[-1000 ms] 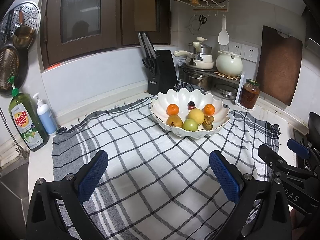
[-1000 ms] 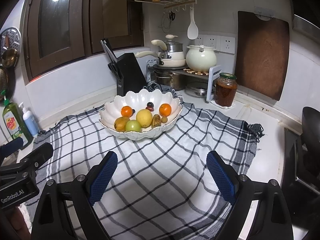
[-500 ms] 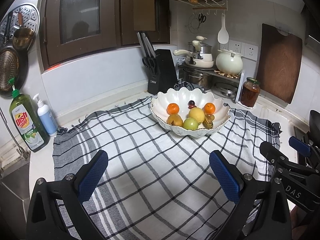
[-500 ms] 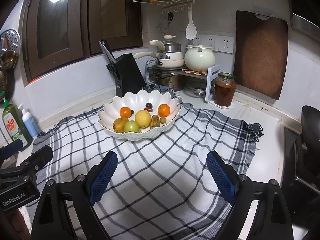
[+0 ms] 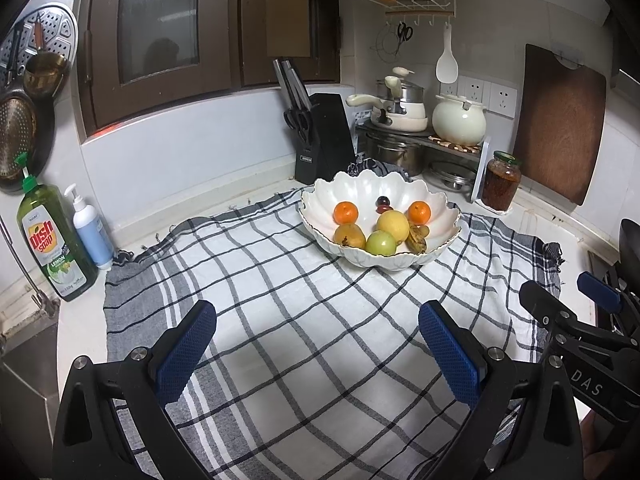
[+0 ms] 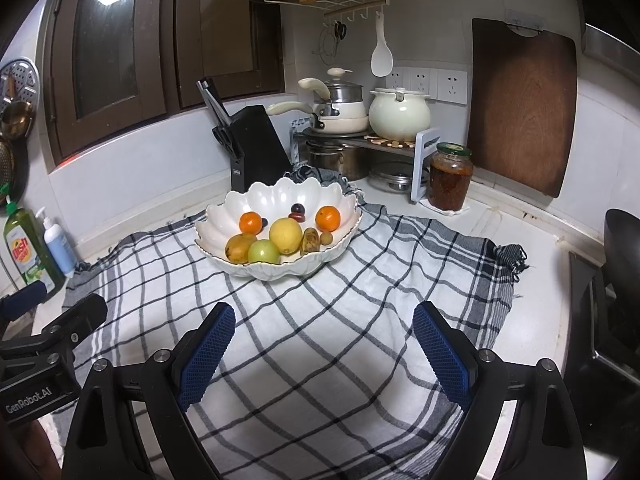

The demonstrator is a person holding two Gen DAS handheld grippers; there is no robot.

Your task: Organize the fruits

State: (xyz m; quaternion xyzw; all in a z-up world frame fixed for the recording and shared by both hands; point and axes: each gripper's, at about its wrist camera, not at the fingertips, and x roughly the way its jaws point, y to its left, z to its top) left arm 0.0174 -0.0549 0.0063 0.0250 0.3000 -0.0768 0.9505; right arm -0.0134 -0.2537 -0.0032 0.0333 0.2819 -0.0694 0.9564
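Observation:
A white scalloped bowl [image 5: 370,190] [image 6: 264,200] stands at the far side of a checked cloth [image 5: 304,320] [image 6: 340,320]. In it lie two oranges [image 5: 345,213] [image 6: 327,218], a yellow lemon [image 5: 393,225] [image 6: 285,235], a green fruit [image 5: 381,243] [image 6: 263,252], a brownish pear [image 5: 349,235] [image 6: 239,247], a spotted brown fruit [image 5: 416,239] [image 6: 310,239] and dark small fruits [image 5: 382,204]. My left gripper [image 5: 316,334] hovers open over the near cloth, nothing between its blue pads. My right gripper [image 6: 324,336] is likewise open and empty, well short of the bowl.
A black knife block [image 5: 324,136], stacked pots on a rack [image 6: 360,128], a brown jar [image 6: 450,176] and a wooden board [image 6: 520,104] line the back wall. Dish soap [image 5: 52,240] and a pump bottle [image 5: 93,232] stand left by the sink. A dark pan [image 6: 622,240] sits right.

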